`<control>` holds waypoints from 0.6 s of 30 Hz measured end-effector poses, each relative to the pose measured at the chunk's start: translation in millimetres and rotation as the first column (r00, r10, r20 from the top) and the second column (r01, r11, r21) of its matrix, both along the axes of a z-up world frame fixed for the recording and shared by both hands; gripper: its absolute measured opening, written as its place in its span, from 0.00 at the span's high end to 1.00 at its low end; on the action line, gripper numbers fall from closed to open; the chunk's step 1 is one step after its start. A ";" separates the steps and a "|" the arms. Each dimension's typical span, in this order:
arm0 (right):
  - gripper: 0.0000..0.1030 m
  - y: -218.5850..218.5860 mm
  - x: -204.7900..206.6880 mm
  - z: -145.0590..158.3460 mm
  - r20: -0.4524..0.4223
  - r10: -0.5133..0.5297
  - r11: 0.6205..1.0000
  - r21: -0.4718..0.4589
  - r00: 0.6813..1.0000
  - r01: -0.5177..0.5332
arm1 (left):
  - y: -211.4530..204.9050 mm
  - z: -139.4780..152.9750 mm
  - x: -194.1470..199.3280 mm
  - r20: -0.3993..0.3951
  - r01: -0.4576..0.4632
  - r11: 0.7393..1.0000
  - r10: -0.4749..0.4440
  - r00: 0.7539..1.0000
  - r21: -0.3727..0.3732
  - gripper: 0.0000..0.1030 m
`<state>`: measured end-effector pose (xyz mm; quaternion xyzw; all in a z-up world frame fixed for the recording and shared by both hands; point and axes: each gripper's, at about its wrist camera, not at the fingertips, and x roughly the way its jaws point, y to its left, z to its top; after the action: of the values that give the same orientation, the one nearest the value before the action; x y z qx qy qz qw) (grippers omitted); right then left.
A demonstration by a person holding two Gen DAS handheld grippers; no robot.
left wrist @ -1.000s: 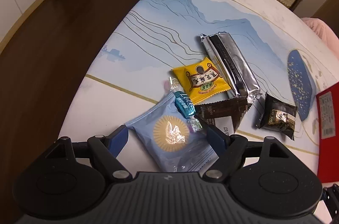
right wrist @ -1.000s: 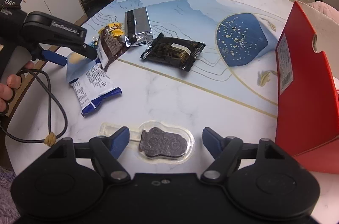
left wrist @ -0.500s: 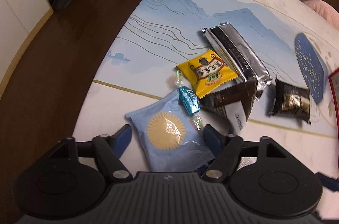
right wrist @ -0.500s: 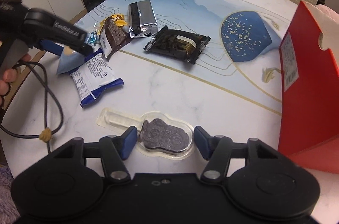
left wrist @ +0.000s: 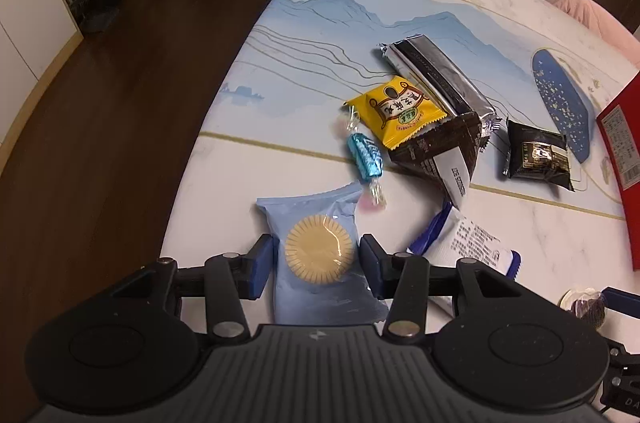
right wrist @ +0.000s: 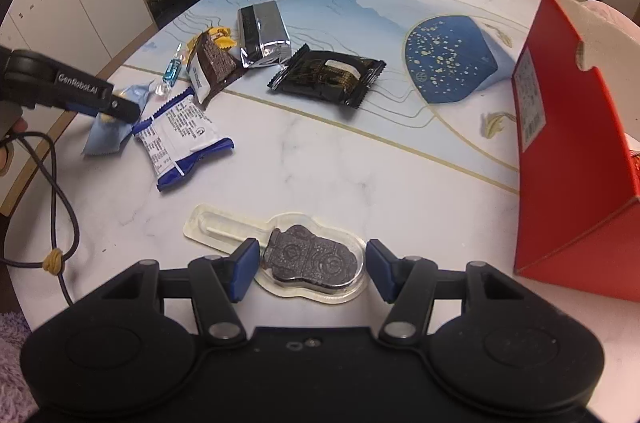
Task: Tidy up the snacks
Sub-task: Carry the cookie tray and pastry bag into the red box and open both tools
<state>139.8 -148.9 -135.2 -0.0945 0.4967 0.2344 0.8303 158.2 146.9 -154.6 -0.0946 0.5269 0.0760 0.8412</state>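
A light blue biscuit packet with a round biscuit printed on it lies between the pads of my left gripper. The jaws are closing and the pads press its sides. In the right wrist view the left gripper holds that packet tilted, low over the table's left edge. My right gripper is shut on a clear blister pack with a dark chocolate on a stick, flat on the table near the front edge.
On the marble table lie a white-and-blue packet, a blue candy, a yellow packet, a brown packet, a silver-black packet and a black packet. An open red box stands at the right.
The left jaws narrowed onto the light blue packet and pulled it back, away from the blue candy. The right jaws closed in on the blister pack and then held.
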 end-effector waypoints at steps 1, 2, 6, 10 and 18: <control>0.44 -1.4 -1.3 2.4 0.003 -0.002 1.000 0.004 1.000 0.002 | 0.7 1.6 -1.5 0.000 -0.003 1.000 0.003 1.000 -0.003 0.56; 0.44 -2.6 -2.2 4.9 0.008 -0.005 1.000 0.008 1.000 0.005 | 0.6 3.7 -2.6 0.002 -0.004 1.000 0.004 1.000 -0.005 0.56; 0.44 -9.1 -5.4 16.0 0.023 -0.024 0.999 0.023 0.999 0.023 | -1.1 14.9 -7.1 0.017 0.002 1.000 -0.002 1.000 -0.017 0.56; 0.44 -18.0 -7.5 30.3 0.041 -0.046 0.998 0.054 0.998 0.044 | -6.1 30.6 -12.1 0.047 0.008 0.999 -0.007 0.999 -0.031 0.56; 0.44 -43.0 -6.6 73.2 0.118 -0.105 0.989 0.121 0.987 0.091 | -31.2 68.7 -10.0 0.113 0.067 0.996 -0.060 0.992 -0.056 0.56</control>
<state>133.2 -191.9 -62.0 -0.0364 0.4339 0.2150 0.8742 148.2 115.8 -85.9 -0.1070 0.4842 0.0281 0.8679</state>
